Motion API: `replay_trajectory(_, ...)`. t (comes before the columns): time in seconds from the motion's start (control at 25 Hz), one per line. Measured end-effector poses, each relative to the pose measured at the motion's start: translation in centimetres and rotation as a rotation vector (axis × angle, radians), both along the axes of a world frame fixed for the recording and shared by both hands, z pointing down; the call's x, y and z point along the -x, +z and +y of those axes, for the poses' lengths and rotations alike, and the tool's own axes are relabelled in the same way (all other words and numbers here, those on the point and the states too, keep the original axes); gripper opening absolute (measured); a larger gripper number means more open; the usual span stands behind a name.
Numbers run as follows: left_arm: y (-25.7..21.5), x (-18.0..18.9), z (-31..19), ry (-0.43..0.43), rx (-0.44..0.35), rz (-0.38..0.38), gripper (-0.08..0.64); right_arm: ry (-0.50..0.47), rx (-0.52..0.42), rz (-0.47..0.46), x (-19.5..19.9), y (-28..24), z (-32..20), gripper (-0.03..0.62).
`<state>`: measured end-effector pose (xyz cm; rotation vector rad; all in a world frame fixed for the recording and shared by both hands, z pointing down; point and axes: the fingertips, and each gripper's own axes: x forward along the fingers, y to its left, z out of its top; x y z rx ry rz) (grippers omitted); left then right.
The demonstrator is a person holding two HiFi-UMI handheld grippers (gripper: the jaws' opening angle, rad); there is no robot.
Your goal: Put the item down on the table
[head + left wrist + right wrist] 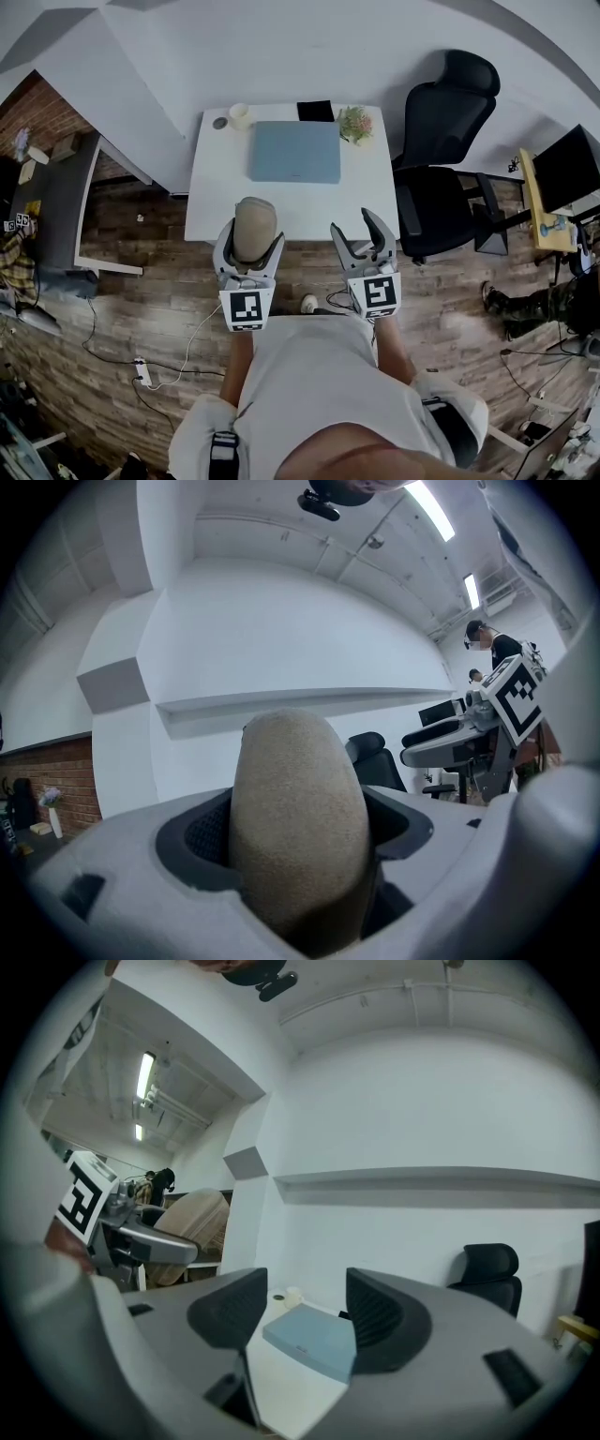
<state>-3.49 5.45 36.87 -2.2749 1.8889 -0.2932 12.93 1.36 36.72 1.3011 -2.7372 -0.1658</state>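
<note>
- The left tongs [251, 247] are clamped on the item [298, 827] — a tan, egg-shaped lump with a grainy surface. The jaws press its lower body from both sides, and its rounded end sticks out well beyond them.
- In the head view the item is carried in the air and lines up with the near edge of the white counter [281, 214]. It is not resting on it, so the put-down is not yet done. How high it hangs I cannot tell.
- The right tongs [305, 1309] have their jaws apart with nothing between them, and only the counter shows through the gap. They sit beside the left pair, probably kept clear because one pair is enough for this job.
- A blue closed laptop [295, 151], a cup [239, 114] and a small plant [355, 124] fill the far half of the counter. The bare near strip looks like the natural landing place.
- The item's rounded shape may let it roll or tip — better to let it bear on the counter before releasing.
</note>
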Motion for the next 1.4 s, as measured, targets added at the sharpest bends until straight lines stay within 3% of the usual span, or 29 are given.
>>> replay_trajectory(0.8, 0.0, 0.9, -6.3, 0.014, -0.003, 0.001, 0.39, 0.005, 0.0, -0.012, 1.1, 0.4, -5.8, 0.261)
replay_trajectory(1.4, 0.6, 4.4, -13.9, 0.067, 0.01, 0.023, 0.39, 0.052, 0.025, 0.02, 4.7, 0.5, -12.6, 0.261)
